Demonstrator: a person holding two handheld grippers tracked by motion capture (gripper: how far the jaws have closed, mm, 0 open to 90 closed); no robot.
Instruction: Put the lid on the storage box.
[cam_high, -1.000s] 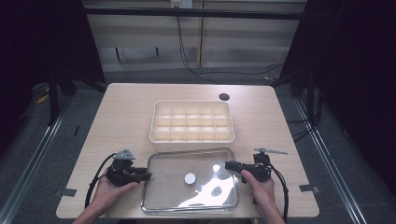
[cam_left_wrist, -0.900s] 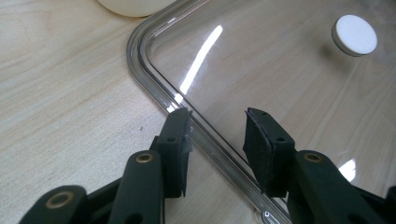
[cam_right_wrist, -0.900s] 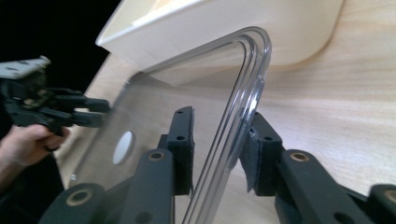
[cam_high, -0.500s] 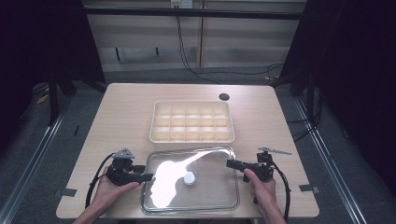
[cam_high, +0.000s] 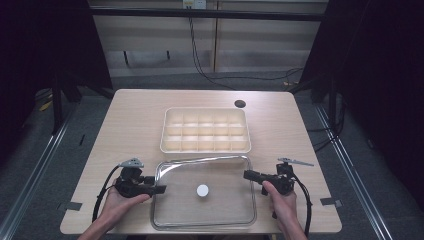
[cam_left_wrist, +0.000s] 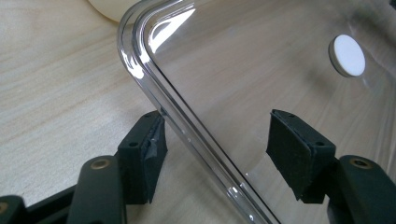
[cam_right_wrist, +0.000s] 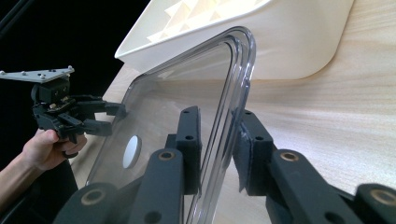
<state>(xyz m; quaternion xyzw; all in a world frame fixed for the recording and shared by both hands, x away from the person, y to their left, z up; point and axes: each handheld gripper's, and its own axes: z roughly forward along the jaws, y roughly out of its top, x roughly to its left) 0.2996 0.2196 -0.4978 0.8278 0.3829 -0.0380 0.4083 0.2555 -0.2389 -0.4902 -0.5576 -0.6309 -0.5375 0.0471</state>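
A clear rectangular lid (cam_high: 220, 212) with a white round knob (cam_high: 202, 190) lies near the table's front edge, just before a cream compartment tray (cam_high: 205, 109). My left gripper (cam_high: 160, 189) sits at the lid's left rim. In the left gripper view it (cam_left_wrist: 217, 154) is open, with the rim (cam_left_wrist: 187, 135) running between the jaws against the left pad (cam_left_wrist: 156, 149). My right gripper (cam_high: 248, 174) is at the lid's right rim. In the right gripper view it (cam_right_wrist: 217, 149) is shut on the rim (cam_right_wrist: 233, 93), pads on both sides. The knob (cam_right_wrist: 132, 151) and the left gripper (cam_right_wrist: 116, 119) show beyond.
A dark round hole (cam_high: 240, 103) marks the table's far right. Bare wood (cam_high: 115, 135) lies left and right of the tray. Cables (cam_high: 102, 200) trail from both grippers toward the front edge. Dark floor and rails surround the table.
The bright glare that swept across the lid has gone, so its tilt has changed and it now looks flat. Both hands stayed almost in place.
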